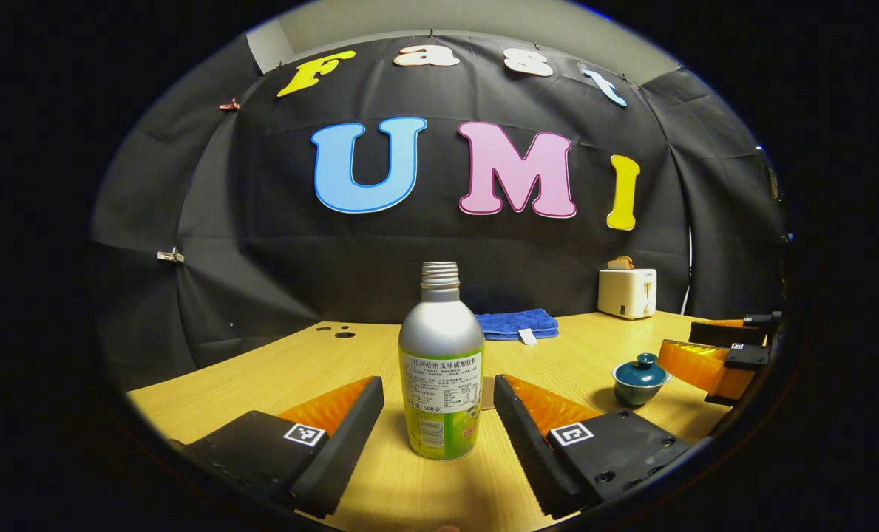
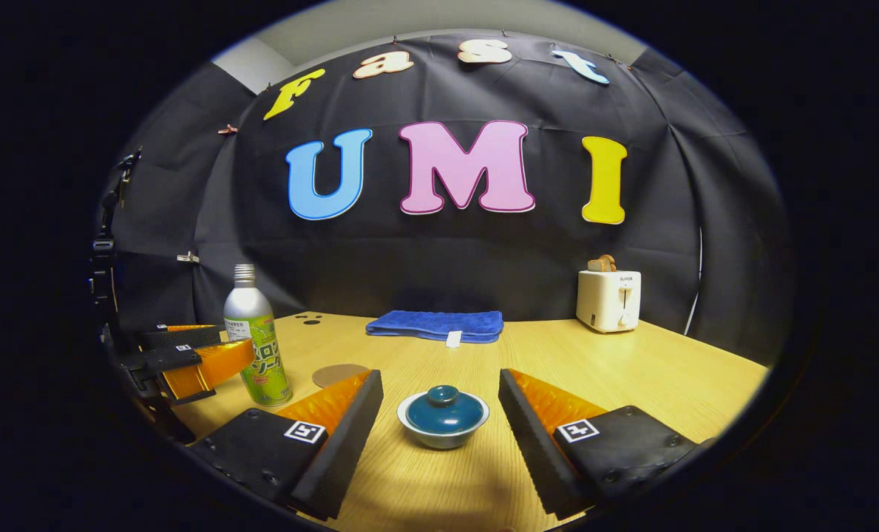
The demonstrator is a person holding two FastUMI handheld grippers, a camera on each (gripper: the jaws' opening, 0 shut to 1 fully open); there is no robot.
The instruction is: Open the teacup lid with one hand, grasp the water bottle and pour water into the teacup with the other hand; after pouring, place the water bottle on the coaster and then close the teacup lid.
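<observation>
Left tongs [image 1: 439, 414] gape wide around the upright bottle [image 1: 440, 369], not touching, right tongs [image 2: 439, 414] equally wide astride the lidded teacup [image 2: 443, 418] right of it; bottle likely smooth, slippery, grip mid-body; lid [image 2: 443, 408] fragile, pinch its knob.

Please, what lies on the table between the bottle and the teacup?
In the right gripper view, a round coaster lies between the bottle and the teacup, just right of the bottle; the rest of that stretch is bare table.
</observation>
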